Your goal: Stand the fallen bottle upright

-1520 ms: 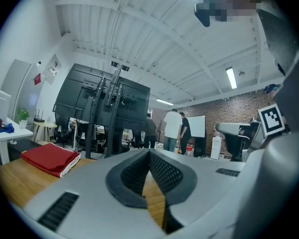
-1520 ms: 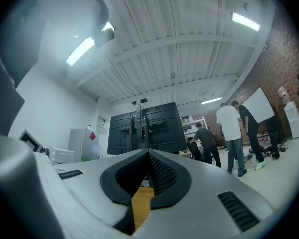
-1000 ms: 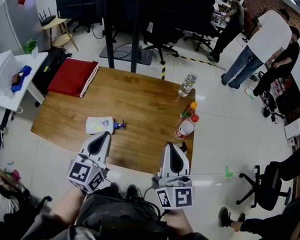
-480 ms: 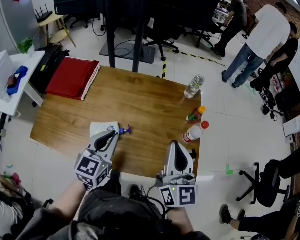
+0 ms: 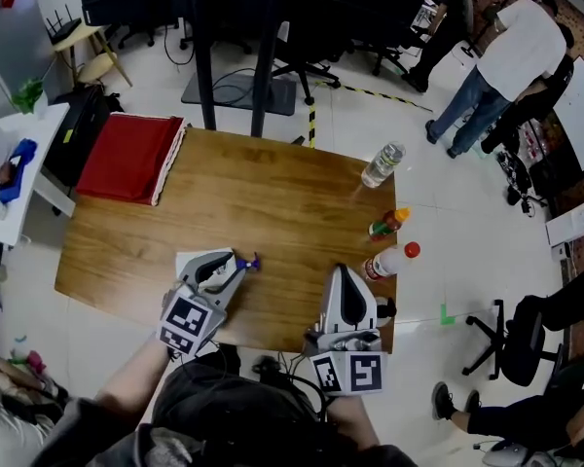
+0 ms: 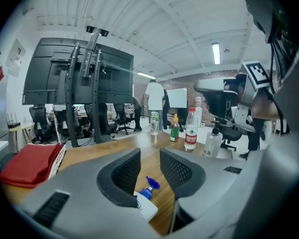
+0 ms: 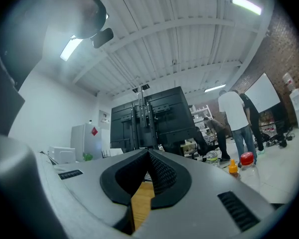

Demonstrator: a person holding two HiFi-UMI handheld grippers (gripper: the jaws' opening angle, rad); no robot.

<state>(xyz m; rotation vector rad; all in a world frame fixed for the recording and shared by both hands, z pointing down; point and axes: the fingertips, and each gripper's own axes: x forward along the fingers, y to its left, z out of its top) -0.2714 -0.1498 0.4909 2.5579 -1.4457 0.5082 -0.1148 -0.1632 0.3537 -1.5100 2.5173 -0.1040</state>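
White bottle (image 5: 187, 260) lies lower left, its neck between the jaws of the left gripper (image 5: 236, 269), which have just been opening and don't pinch it. I'd grip the body squarely, then tip up slowly. The right gripper (image 5: 344, 275) is clenched, empty.

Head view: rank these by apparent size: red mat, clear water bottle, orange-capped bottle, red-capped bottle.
1. red mat, largest by far
2. clear water bottle and red-capped bottle: these look about alike, and the red-capped one sits nearer the camera, so they are left unranked
3. orange-capped bottle, smallest
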